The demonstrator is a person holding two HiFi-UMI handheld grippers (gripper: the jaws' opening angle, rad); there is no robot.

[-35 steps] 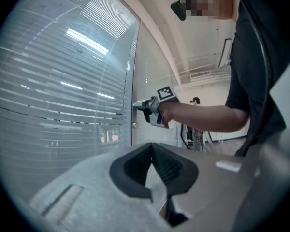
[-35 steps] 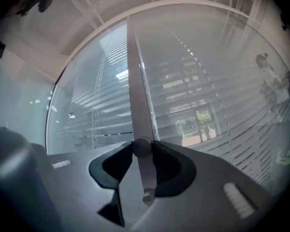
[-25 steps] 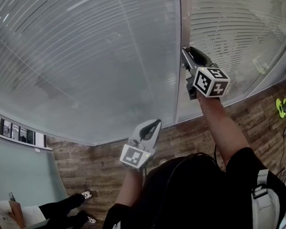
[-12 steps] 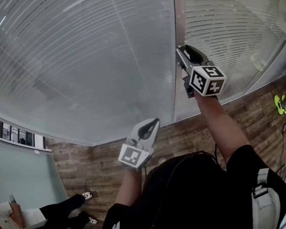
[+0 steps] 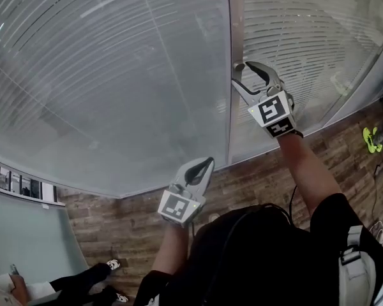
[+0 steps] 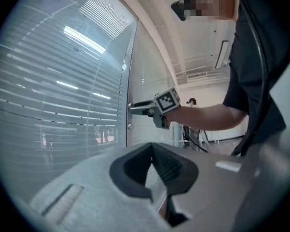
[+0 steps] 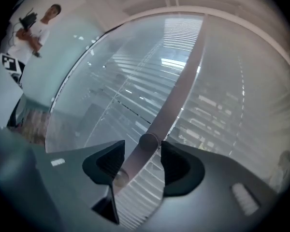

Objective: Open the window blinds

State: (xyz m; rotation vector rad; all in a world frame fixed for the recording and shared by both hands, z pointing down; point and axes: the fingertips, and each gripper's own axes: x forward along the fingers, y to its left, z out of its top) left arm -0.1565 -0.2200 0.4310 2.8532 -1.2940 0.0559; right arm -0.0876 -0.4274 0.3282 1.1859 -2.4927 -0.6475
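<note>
The slatted blinds [image 5: 115, 75] hang behind glass on both sides of a grey upright frame [image 5: 233, 30]. A small round knob [image 7: 149, 141] sticks out of that frame. My right gripper [image 5: 242, 67] is held level at the frame with the knob between its jaws. Those jaws have just been opening, and a gap shows on each side of the knob, so the pads do not press on it. A second knob [image 7: 117, 178] sits a little lower on the frame. My left gripper [image 5: 207, 162] hangs back below, shut and empty, short of the glass.
A wooden floor [image 5: 115, 203] runs along the foot of the glass wall. A seated person [image 5: 19, 289] is at the lower left. Something bright green [image 5: 370, 139] lies on the floor at the right. Another person [image 7: 38, 25] stands far off.
My right gripper has rolled about its own axis at the frame, and its jaws have spread from a closed hold to wide open. The left gripper has stayed put.
</note>
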